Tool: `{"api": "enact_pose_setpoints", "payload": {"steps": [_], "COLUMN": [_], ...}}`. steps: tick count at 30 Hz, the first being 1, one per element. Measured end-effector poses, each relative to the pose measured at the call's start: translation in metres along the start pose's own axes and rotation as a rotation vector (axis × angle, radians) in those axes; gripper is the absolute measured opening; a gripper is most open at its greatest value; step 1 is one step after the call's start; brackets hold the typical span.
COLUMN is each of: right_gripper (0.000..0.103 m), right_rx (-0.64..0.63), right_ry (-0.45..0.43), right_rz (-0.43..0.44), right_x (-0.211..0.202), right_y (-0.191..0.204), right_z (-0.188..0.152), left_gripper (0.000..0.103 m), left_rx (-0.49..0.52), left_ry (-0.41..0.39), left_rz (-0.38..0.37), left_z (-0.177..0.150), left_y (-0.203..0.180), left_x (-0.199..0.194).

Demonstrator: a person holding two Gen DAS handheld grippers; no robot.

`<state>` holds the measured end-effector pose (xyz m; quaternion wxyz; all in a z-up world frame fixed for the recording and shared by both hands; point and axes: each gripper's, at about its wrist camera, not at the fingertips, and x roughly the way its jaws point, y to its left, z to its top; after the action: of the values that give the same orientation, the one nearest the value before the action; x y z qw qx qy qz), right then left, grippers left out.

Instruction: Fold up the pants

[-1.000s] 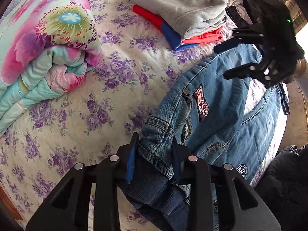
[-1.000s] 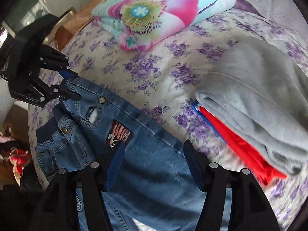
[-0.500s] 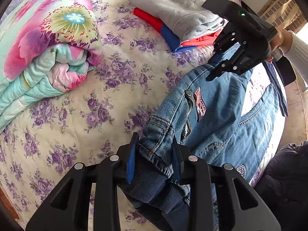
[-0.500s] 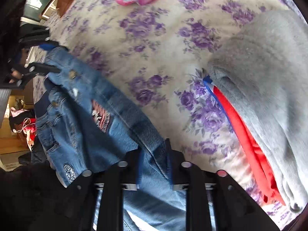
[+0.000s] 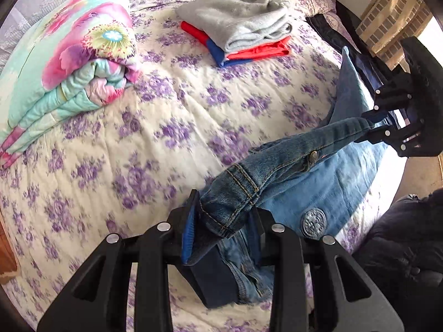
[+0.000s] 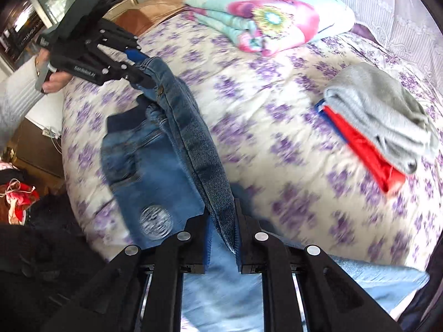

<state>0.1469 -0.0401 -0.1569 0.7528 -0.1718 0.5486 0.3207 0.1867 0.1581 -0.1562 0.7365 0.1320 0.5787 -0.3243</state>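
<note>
The blue denim pants [image 5: 310,191] hang stretched between my two grippers above the floral bedspread [image 5: 171,127]. My left gripper [image 5: 224,218] is shut on the waistband end. In the right wrist view it [image 6: 138,69] shows at the upper left, clamping that same end. My right gripper [image 6: 221,227] is shut on the folded side edge of the pants [image 6: 191,138]. In the left wrist view it [image 5: 371,123] shows at the right, gripping the denim. The lower part of the pants drapes on the bed edge.
A folded pile of grey, red and blue clothes [image 5: 241,36] lies at the far side of the bed. A rolled floral quilt [image 5: 72,69] lies on the left. Dark clothing [image 5: 407,249] sits beyond the bed edge.
Both grippers have lifted the pants off the bed. The right gripper shut on the denim edge and pulled away, so the fabric is now taut between them.
</note>
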Motion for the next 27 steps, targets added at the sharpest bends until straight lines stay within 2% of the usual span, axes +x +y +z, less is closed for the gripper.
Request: {"api": "enact_pose_setpoints", "payload": {"steps": [3, 6, 9, 11, 14, 20, 22, 24, 27], "right_gripper": [0.014, 0.014, 0.015, 0.018, 0.018, 0.018, 0.018, 0.018, 0.018], "right_rx": [0.018, 0.068, 0.147, 0.175, 0.199, 0.175, 0.168, 0.168, 0.166], "right_ry": [0.005, 0.033, 0.085, 0.059, 0.065, 0.082, 0.083, 0.086, 0.089], "right_rz": [-0.030, -0.052, -0.016, -0.009, 0.013, 0.003, -0.008, -0.013, -0.011], "right_x": [0.018, 0.050, 0.090, 0.096, 0.091, 0.086, 0.089, 0.093, 0.096], "right_y": [0.037, 0.057, 0.061, 0.061, 0.057, 0.057, 0.059, 0.062, 0.066], "right_z": [-0.031, -0.056, -0.078, -0.085, -0.082, -0.077, -0.076, -0.072, -0.070], "left_gripper": [0.031, 0.031, 0.032, 0.032, 0.034, 0.043, 0.044, 0.046, 0.064], "left_rx": [0.000, -0.019, -0.010, -0.016, -0.050, -0.044, -0.048, -0.100, -0.282], "left_ry": [0.048, 0.121, 0.182, 0.154, 0.132, 0.092, 0.038, -0.035, -0.095], "left_rz": [0.012, 0.027, 0.073, 0.085, 0.044, -0.009, -0.042, -0.064, -0.046], "left_z": [-0.036, -0.067, -0.088, -0.092, -0.093, -0.112, -0.118, -0.116, -0.104], "left_y": [-0.020, -0.031, -0.038, -0.039, -0.034, -0.043, -0.048, -0.051, -0.050], "left_x": [0.009, 0.036, 0.066, 0.067, 0.054, 0.005, -0.015, -0.032, -0.029]}}
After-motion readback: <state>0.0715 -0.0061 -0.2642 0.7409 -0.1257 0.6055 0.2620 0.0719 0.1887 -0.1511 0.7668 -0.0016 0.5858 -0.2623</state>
